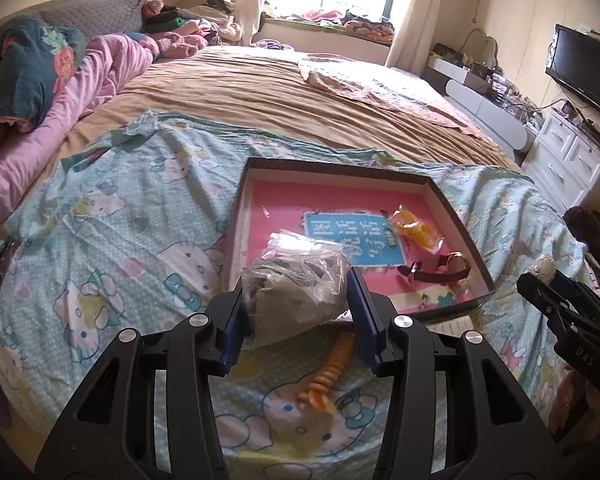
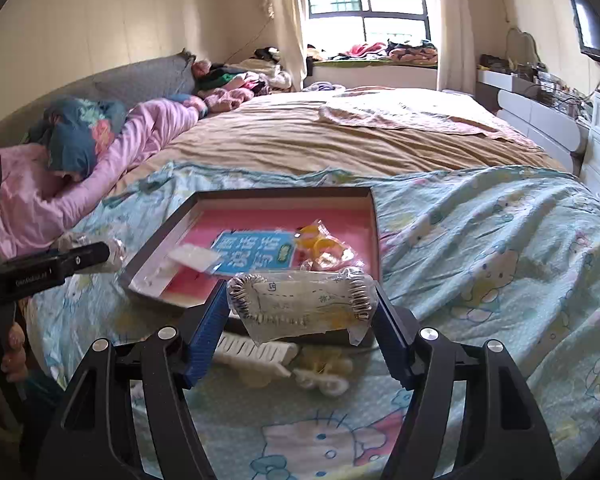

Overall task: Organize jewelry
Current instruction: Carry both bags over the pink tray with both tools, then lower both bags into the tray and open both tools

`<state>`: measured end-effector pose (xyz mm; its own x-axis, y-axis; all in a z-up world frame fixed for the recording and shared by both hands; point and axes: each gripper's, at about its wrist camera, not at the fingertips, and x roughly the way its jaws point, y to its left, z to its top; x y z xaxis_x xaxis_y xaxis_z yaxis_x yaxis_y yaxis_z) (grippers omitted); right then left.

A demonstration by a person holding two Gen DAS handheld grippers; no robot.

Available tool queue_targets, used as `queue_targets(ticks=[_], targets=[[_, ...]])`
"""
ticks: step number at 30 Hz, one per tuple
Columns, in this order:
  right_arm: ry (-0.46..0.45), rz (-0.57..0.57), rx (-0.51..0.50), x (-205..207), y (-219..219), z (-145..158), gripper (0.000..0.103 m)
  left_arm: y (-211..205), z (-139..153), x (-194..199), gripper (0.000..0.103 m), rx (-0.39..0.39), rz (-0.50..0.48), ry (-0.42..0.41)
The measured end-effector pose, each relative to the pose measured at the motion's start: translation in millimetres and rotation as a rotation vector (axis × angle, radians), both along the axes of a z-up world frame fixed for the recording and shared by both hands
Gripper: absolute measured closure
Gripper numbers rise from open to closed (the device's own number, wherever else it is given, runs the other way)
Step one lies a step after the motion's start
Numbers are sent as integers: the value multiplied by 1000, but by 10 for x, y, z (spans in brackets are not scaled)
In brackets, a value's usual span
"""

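Observation:
My left gripper is shut on a crumpled clear plastic bag with grey contents, held above the near edge of the shallow box. My right gripper is shut on a clear packet with a silver beaded bracelet on a card, lifted over the box's near rim. The box has a pink floor; in it lie an orange item in plastic and a brown strap watch. An orange beaded piece lies on the bedcover under the left gripper.
A cartoon-cat bedcover spreads over the bed. White hair combs and clips lie before the box. Pink bedding is at the left, white drawers and a TV at the right. A person's fingers hold the left gripper's handle.

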<state>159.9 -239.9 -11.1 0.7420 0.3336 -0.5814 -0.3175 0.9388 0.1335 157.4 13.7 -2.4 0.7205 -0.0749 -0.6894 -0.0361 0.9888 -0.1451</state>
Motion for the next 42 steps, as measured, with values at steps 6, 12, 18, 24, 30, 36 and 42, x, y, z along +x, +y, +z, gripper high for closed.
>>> queue_targets(ticks=[6,12,18,24,30,36,42], targets=[[-17,-31,16,82,-105,62,36,-72,11,150,65,0,-8,1],[-38,-55,22,184,-149,137,36,-158,6,279,65,2,-29,0],[-46,-69,11,306,-159,173,36,-224,-48,431,65,-2,-53,19],[-43,-70,-2,450,-128,173,36,-231,-161,536,65,-7,-67,46],[-34,-70,-21,610,-38,131,36,-214,-260,590,65,-18,-79,67],[-2,-60,-37,794,71,36,36,-218,-375,625,65,-24,-90,95],[31,-50,-53,941,191,-79,36,-229,-456,651,64,-16,-104,110]])
